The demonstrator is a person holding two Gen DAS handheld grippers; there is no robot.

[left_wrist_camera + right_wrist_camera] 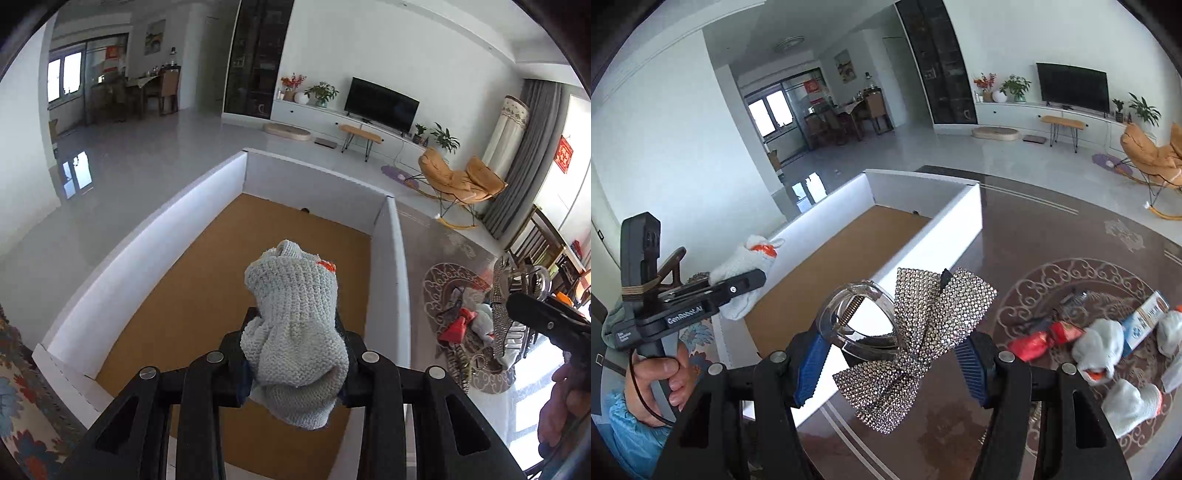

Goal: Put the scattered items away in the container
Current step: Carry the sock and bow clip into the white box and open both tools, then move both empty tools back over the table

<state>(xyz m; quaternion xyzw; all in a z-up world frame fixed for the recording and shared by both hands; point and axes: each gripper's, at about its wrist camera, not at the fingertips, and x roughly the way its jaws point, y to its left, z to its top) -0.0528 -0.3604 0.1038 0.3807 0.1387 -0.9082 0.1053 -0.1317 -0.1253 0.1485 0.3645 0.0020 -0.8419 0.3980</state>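
Observation:
My left gripper (295,354) is shut on a white knitted glove (295,332) with an orange cuff, held above the brown floor of the white cardboard box (147,254). It also shows in the right wrist view (738,284) over the box's near left wall (820,218). My right gripper (890,354) is shut on a rhinestone bow hair clip (923,325) with a clear plastic claw, held above the dark table just right of the box.
On the patterned table (1052,236) to the right lie several white gloves (1097,347), a red packet (1038,339), a blue and white box (1145,321) and dark small items. A floral cloth (22,398) lies left of the box.

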